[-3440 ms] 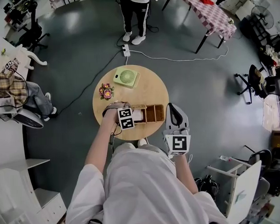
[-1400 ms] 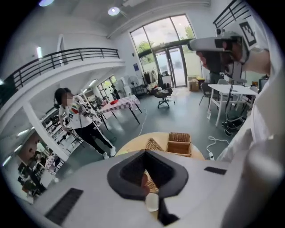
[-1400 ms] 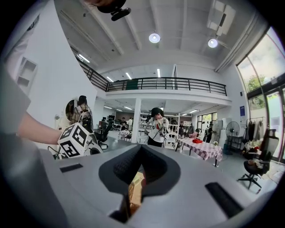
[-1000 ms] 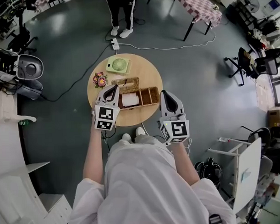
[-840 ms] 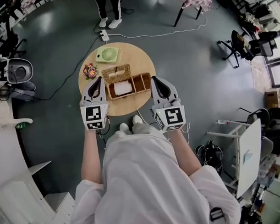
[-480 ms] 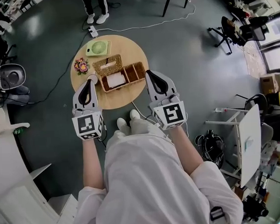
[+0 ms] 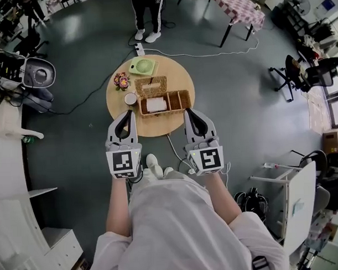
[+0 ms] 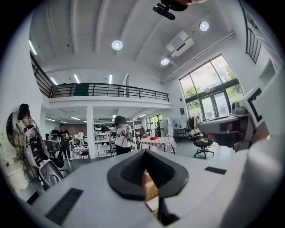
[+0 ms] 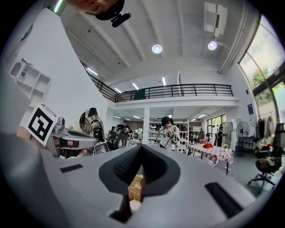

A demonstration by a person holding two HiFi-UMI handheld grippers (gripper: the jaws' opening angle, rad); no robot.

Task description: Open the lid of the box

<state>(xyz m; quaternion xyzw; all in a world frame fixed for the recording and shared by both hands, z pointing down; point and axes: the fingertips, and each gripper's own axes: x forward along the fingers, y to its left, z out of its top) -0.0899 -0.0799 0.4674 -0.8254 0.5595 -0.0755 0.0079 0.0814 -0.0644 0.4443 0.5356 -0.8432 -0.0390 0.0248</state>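
On the round wooden table [image 7: 119,114] stands the wicker box [image 7: 179,101], and its wicker lid [image 7: 151,84] is laid back behind its left end. A white thing lies in the left compartment; the two right compartments look bare. My left gripper [image 7: 125,114] hovers at the table's near edge, left of the box, shut and empty. On the other side, my right gripper [image 7: 191,113] is held the same way, shut on nothing. In the left gripper view, the left gripper [image 8: 144,154] shows a sliver of the box [image 8: 152,190] below its jaws. The right gripper [image 9: 141,150] shows the box [image 9: 135,187] likewise.
A green fan [image 7: 143,66], a small flower pot [image 7: 122,81] and a white round dish [image 7: 130,98] share the table. A person [image 7: 148,13] stands beyond it by a power strip [image 7: 139,49] and cable. A checkered table [image 7: 239,7] is at the far right.
The left gripper has let go of the lid, which now lies open behind the box. Both grippers have drawn back from the box to the table's near edge.
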